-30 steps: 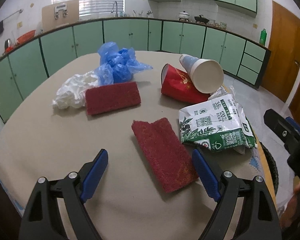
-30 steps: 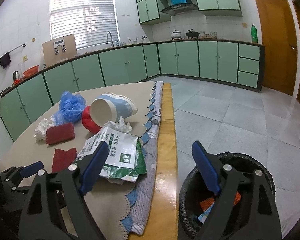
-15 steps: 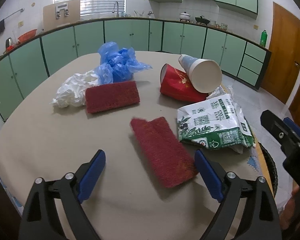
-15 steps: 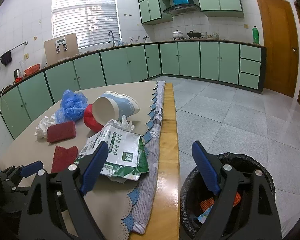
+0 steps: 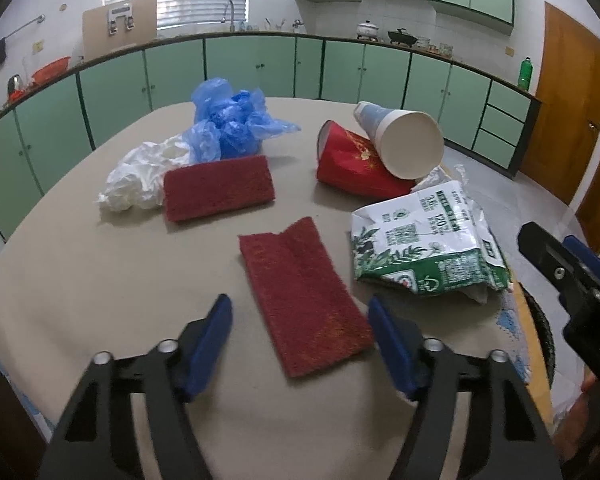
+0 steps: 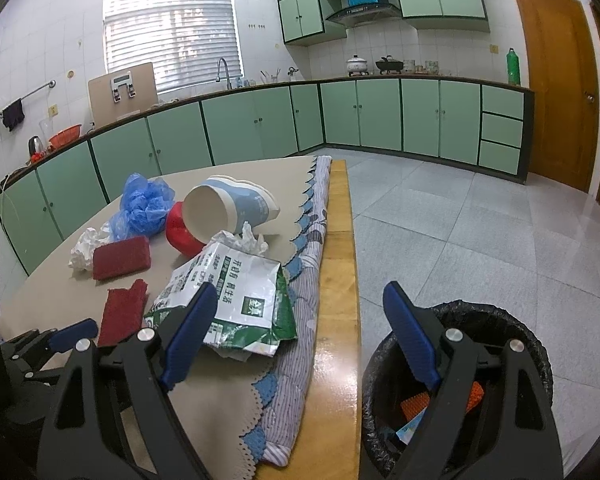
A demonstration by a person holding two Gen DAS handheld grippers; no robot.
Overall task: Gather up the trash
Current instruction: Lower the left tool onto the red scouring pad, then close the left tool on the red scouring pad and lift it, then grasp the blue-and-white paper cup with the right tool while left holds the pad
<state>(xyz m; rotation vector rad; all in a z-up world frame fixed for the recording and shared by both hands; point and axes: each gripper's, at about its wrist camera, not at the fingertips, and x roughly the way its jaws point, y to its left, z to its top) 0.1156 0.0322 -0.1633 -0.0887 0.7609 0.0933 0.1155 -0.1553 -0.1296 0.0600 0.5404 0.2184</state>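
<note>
Trash on desk (image 5: 80, 264): two red pads, blue bag, white wrap, two cups, green-white pkg. Left claw (image 5: 300, 340) closing astride the near red pad (image 5: 304, 296); pads seem not yet touching it. Right claw (image 6: 296, 332) wide, empty, btwn desk edge and black-lined bin (image 6: 496, 324) on floor.

The green-and-white package (image 5: 424, 244) reads "36" and "120" – little else.
</note>
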